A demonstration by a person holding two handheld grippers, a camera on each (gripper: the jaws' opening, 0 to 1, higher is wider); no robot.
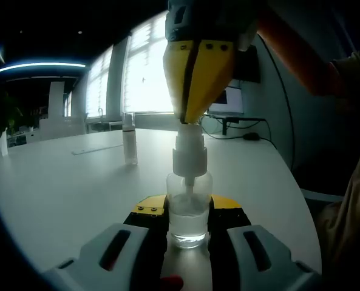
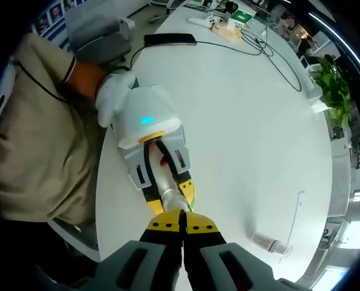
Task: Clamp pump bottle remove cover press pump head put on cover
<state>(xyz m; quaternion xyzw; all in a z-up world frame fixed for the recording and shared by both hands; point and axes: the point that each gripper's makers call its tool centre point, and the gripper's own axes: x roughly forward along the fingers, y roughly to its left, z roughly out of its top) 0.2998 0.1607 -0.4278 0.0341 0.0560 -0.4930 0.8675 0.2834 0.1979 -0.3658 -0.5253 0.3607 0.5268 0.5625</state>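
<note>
two bottles stand on the white counter point(image 1: 58, 194). one, the pump bottle point(image 1: 187, 213), is clear with a little clear liquid at its bottom; the left gripper point(image 1: 187, 233) holds its body between its jaws. the right gripper point(image 1: 190, 115) comes from above, jaws narrowed together on the white pump head point(image 1: 189, 153). the second bottle point(image 1: 129, 139), capped and clear, stands beyond the left jaws, well apart.

in the right gripper view the right gripper point(image 2: 182, 225) meets the bottle's top, with the left gripper point(image 2: 167, 182) just beyond.

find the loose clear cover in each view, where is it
Left gripper view: cover stands upright on the white table, left of and beyond the clamped pump bottle.
Right gripper view: it sits lower right, near the table's edge.
Shared landmark: the pump bottle.
</note>
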